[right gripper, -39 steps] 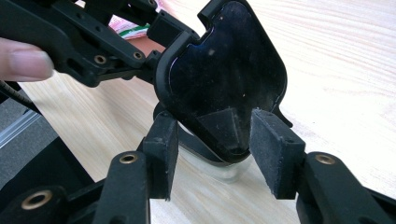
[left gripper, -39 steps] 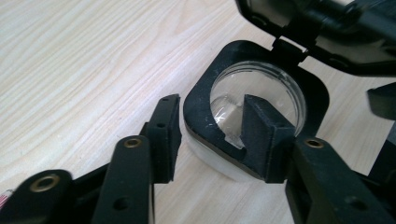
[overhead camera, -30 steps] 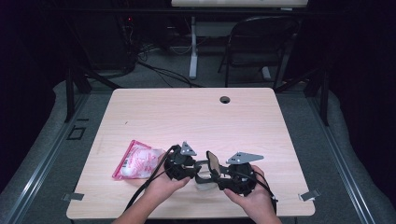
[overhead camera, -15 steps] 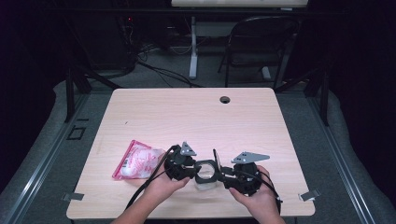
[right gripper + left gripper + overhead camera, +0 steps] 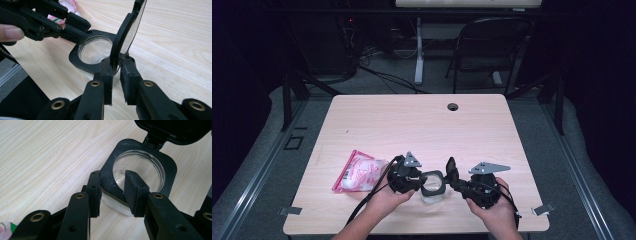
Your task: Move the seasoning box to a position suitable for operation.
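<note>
**Jar held, lid pinched upright**

High view: the left hand-held gripper (image 5: 418,180) gripped the clear jar (image 5: 432,184) near the counter's (image 5: 412,125) front edge; the right hand-held gripper (image 5: 455,178) met it from the other side. A pink packet (image 5: 357,172) lay beyond the left one.

Left gripper view: its jaws clamped the jar's black rim (image 5: 110,167).

Right gripper view: its jaws, just closing, pinched the raised lid (image 5: 125,37).

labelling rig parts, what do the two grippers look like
Both are matte black. The left gripper and right gripper each carry a grey three-cornered plate on top and trail a black cable. Their jaws show brass-ringed holes at the joints and flat rectangular pads. The forearms are bare of sleeves.
</note>
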Tool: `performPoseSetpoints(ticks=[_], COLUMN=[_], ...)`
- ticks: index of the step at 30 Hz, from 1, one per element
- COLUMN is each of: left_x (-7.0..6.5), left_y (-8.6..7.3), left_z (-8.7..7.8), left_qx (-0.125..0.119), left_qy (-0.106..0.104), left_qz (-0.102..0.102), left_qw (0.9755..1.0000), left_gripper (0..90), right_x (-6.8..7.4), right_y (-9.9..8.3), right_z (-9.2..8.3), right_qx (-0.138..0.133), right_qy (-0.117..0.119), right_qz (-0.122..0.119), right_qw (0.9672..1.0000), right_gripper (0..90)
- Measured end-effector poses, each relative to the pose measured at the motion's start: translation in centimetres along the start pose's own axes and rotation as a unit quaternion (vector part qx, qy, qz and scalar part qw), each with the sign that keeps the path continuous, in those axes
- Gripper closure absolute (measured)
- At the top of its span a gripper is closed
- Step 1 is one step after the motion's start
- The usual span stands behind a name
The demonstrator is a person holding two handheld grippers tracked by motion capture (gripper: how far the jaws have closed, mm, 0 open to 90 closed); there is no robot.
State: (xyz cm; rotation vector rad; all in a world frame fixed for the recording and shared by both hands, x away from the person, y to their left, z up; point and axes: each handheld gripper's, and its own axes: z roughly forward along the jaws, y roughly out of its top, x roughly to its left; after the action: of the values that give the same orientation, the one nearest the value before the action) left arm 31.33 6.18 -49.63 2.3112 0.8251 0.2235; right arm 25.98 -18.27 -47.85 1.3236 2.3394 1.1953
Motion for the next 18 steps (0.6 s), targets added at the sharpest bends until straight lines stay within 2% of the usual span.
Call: performPoseSetpoints(ticks=[4,7,10,14,18], left_x=[0.0,-0.1,0.0,0.0,0.0], left_y=[0.0,0.0,0.0,0.0,0.0], left_z=[0.0,0.1,0.1,0.1,0.1], left_qx=[-0.002,-0.003,-0.003,-0.004,-0.006], left_qy=[0.001,0.002,0.001,0.001,0.0], left_qz=[-0.006,-0.011,-0.013,-0.016,-0.019], left_qw=[1.0,0.9999,0.9999,0.9999,0.9998], left_gripper=[65.2,63.9,63.1,62.4,62.2], right_x=[-0.3,-1.0,-1.4,-2.1,-2.4], right_y=[0.2,0.4,0.6,0.9,1.0], right_z=[0.1,0.4,0.6,1.1,1.3], right_qx=[-0.002,-0.009,-0.01,-0.025,-0.029], right_qy=[-0.003,-0.003,-0.003,0.002,0.004], right_qz=[0.005,0.019,0.019,0.035,0.038], right_qw=[1.0,0.9998,0.9998,0.9991,0.9988], right_gripper=[81.6,82.9,83.5,84.9,84.9])
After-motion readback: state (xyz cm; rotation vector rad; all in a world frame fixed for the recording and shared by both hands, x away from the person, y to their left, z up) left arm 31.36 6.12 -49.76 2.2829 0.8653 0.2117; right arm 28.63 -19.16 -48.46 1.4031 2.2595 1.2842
